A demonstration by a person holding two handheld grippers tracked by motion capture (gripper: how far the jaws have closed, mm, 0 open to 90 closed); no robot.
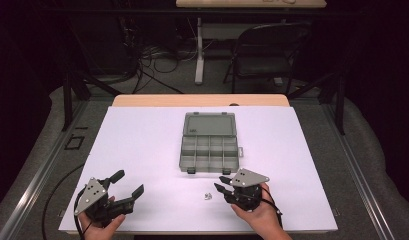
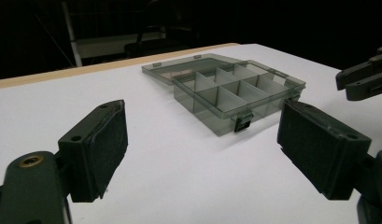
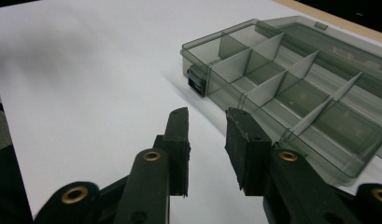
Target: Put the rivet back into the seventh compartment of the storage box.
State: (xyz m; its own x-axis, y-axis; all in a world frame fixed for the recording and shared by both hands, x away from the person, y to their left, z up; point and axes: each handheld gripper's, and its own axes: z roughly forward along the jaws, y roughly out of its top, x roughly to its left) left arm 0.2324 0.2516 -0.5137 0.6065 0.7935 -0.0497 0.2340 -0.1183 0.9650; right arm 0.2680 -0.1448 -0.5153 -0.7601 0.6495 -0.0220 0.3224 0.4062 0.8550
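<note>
box: your clear grey compartment box (image 1: 210, 148) lies open at the table's (image 1: 142, 150) middle, lid flat behind it.
small piece: a tiny pale piece (image 1: 207, 196) sits just left of your right gripper (image 1: 221, 188).
jaws: right narrowed, nothing between; left gripper (image 1: 128, 184) wide, empty.
handling: likely light, stiff, slick plastic that slides when nudged; take it by a side wall or the lid's edge.
unclear: you cannot tell what the piece is; compartments look empty, far ones partly screened by dividers.
</note>
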